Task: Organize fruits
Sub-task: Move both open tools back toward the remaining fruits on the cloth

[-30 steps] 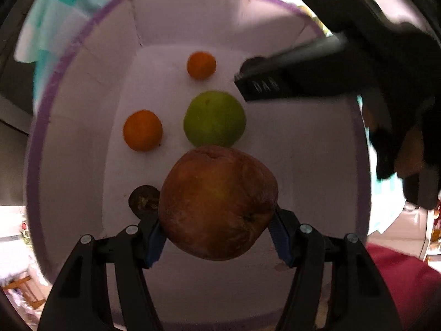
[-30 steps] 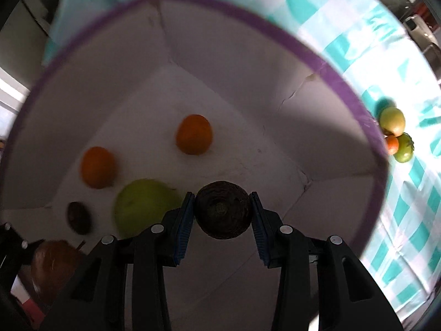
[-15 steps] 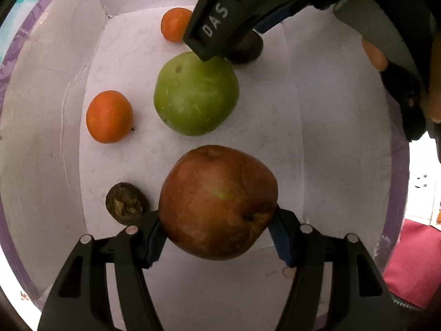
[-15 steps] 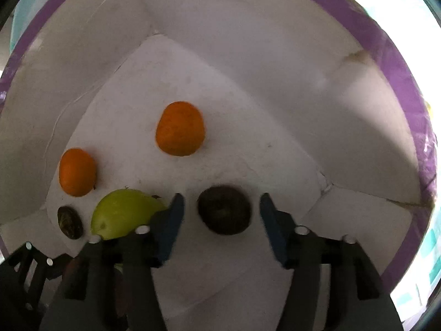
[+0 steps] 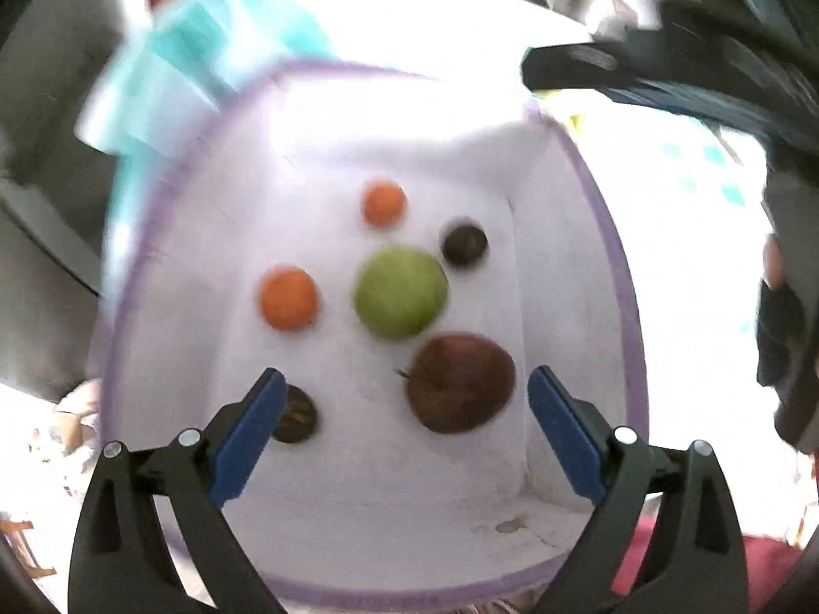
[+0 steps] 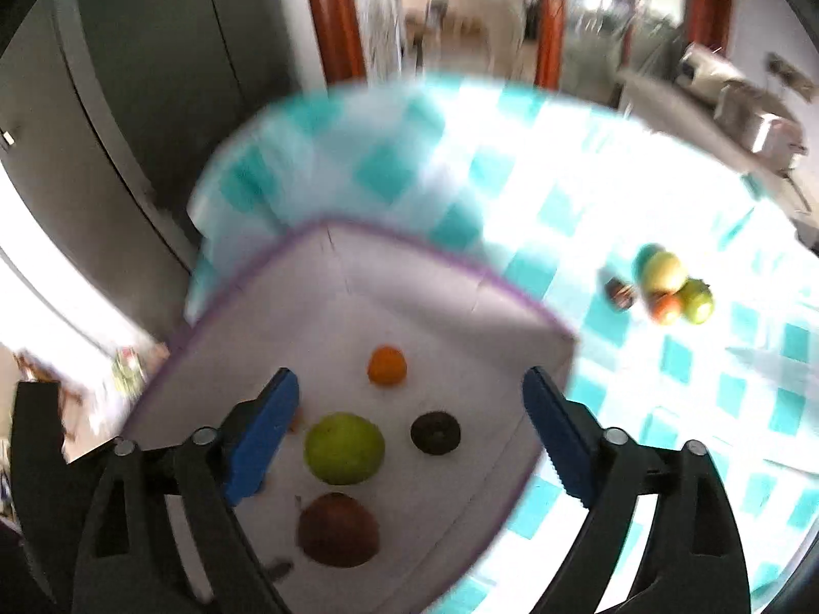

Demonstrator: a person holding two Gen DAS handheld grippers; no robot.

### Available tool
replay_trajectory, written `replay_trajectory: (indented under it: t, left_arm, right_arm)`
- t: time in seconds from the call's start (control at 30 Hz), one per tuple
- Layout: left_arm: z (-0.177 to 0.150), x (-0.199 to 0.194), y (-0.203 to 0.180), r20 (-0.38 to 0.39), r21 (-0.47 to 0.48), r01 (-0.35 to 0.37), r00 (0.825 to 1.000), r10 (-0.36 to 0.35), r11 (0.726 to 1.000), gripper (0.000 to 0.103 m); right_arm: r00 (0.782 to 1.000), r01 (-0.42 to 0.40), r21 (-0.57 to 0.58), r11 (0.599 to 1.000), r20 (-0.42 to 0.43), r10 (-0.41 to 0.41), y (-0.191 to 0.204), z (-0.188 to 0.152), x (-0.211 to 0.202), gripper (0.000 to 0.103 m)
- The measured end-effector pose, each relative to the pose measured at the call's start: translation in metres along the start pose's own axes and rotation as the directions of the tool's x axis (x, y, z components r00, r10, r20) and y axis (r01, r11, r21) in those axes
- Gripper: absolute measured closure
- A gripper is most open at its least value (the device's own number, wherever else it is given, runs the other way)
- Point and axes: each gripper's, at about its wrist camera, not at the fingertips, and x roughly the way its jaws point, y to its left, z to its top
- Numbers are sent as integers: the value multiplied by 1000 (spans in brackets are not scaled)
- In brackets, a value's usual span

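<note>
Down inside the white box (image 5: 573, 266) with the purple rim, six fruits lie on the bottom. The big green apple (image 5: 400, 299) sits in the middle. The red apple (image 5: 460, 384) lies just beside it at about 5 o'clock, seen from the left wrist. One orange (image 5: 288, 298) is at 9 o'clock from the green apple and a smaller orange (image 5: 384, 203) is at 12 o'clock. A dark round fruit (image 5: 464, 244) sits at 2 o'clock, and another dark fruit (image 5: 294, 415) lies low at 7 o'clock, partly behind a blue pad. The left gripper (image 5: 404, 424) is spread wide with nothing in it, up above the box. The right gripper (image 6: 409, 424) is spread wide too and holds nothing. Both views are blurry. So a good part of the job looks done, but not all. Out on the checked surface (image 6: 691, 384), at about 2 o'clock in the right wrist view and well apart from the box, a little bunch of fruits (image 6: 665, 286) waits, with yellow, green, orange and dark ones close together. I think those need to go in the box next.
</note>
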Motion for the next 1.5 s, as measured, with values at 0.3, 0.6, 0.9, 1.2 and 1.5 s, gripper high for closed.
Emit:
replay_trajectory:
  t: [0.3,0.6,0.9,1.2,1.5]
  left_arm:
    - [-19,-102,-34,380,-41,-170,909,172,985,2]
    - [-21,-105,-151,426,-62,-193,882,201,979,2]
    - [-50,-54,-290,342,-30,-152,927,153,988,2]
    - [-66,-20,-358,240,24,-164,959,153,986,2]
    - [-42,35,-354,123,8,-162,980,159,987,2]
  right_arm:
    - [991,1,144,990,135,-21,-32,-40,-63,16]
    - [974,13,135,991,221,-43,-107,-88,-140,16]
    - [977,47,181,982,196,-83,-224,-159,-198,16]
    - [982,50,220,974,170,-88,-291,-211,-209,16]
    - [985,63,220,973,145,-97,-314,-210,-177,16]
